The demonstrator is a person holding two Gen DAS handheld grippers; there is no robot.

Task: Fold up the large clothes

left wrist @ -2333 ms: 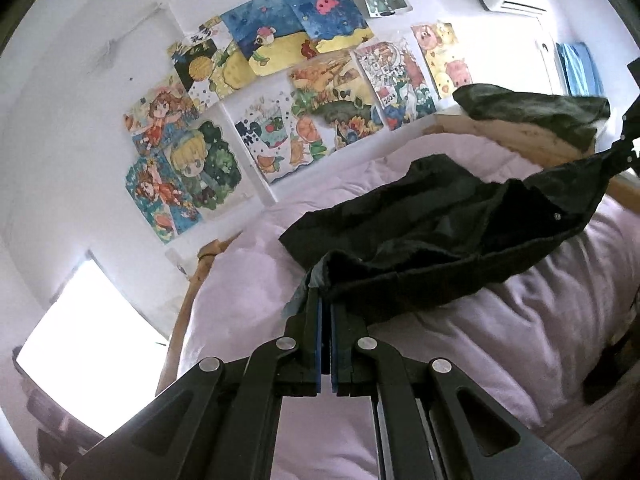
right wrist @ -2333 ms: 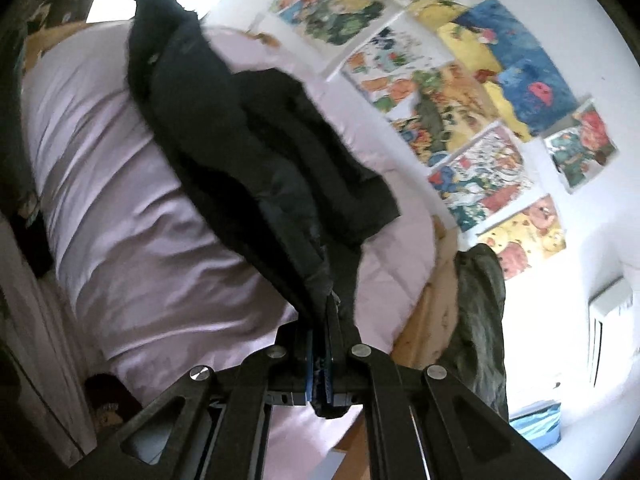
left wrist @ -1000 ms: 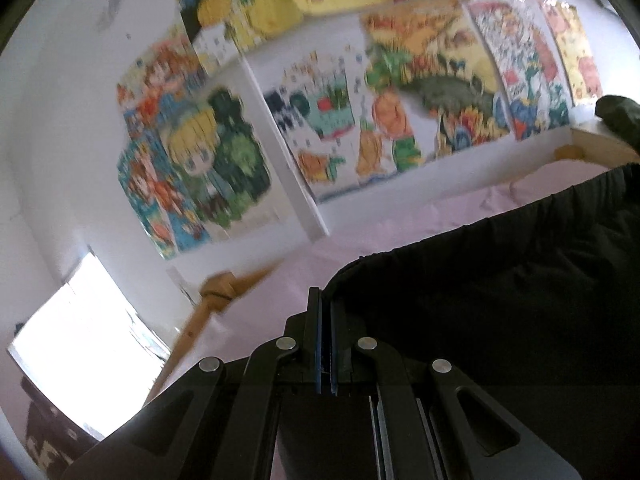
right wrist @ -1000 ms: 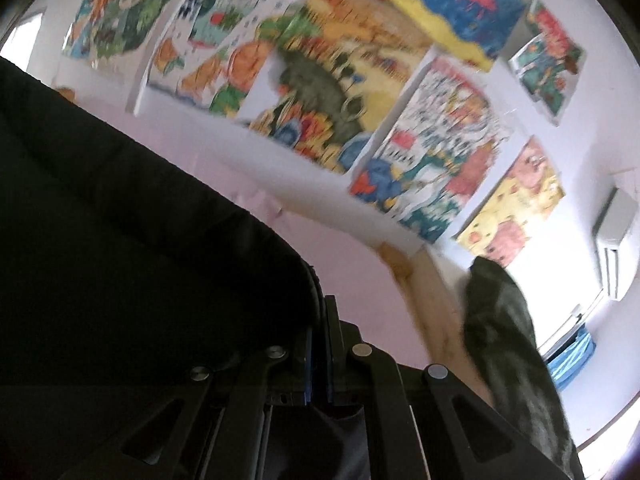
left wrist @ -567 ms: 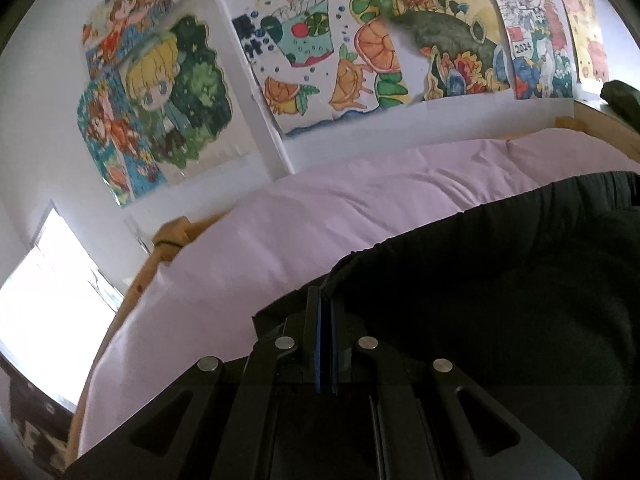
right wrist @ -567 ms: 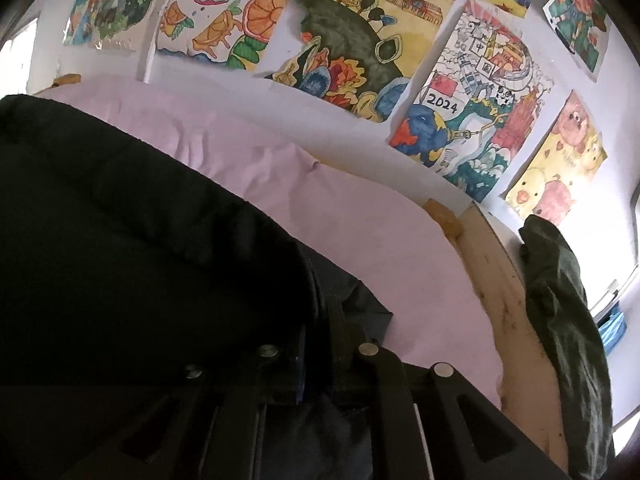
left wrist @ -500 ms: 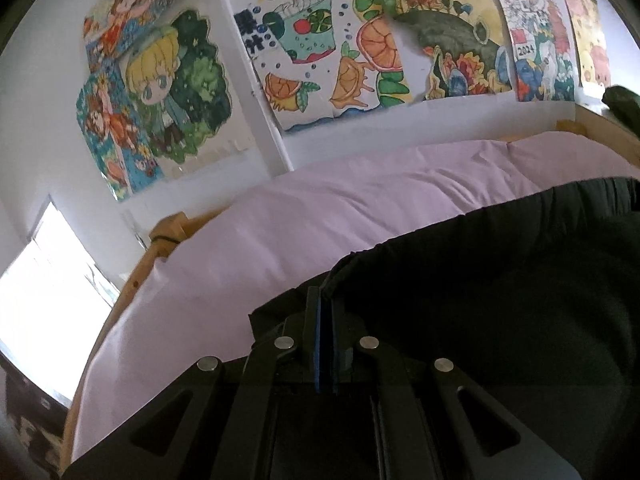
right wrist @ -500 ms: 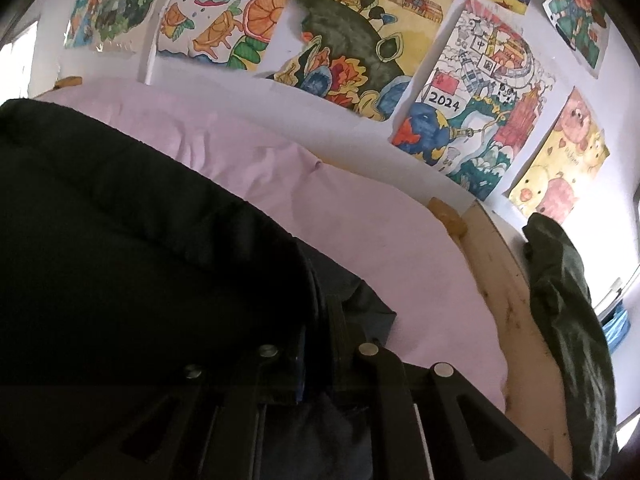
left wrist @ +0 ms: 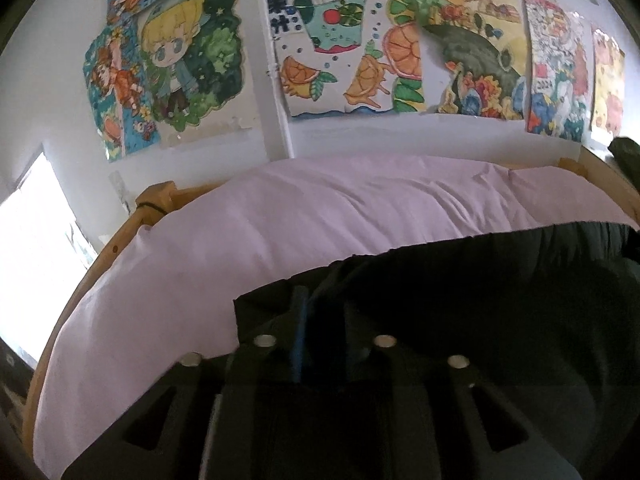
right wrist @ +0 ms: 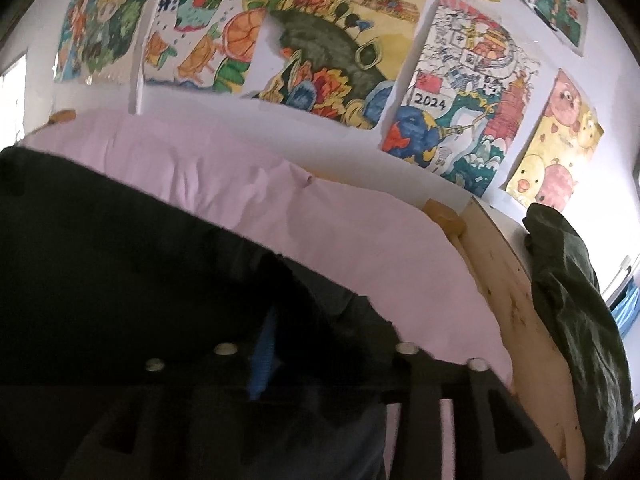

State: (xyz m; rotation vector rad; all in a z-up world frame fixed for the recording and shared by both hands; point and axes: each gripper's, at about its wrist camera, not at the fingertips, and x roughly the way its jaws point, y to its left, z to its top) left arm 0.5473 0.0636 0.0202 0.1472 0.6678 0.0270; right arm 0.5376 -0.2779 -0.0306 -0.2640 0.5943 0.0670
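garment [left wrist: 480,320]: dark, flat on pink bed [left wrist: 280,220], edge at 12 o'clock | left gripper [left wrist: 322,320]: jaws just opening, narrow gap, cloth between, unpinched | right gripper [right wrist: 308,320]: just opening, wider, released | handling: soft, light, limp; pinch corners.

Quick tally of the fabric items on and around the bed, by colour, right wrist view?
Black garment: 1
Dark green garment on the bed frame's end: 1
Pink bed cover: 1
Blue cloth, only an edge showing at far right: 1
Total: 4
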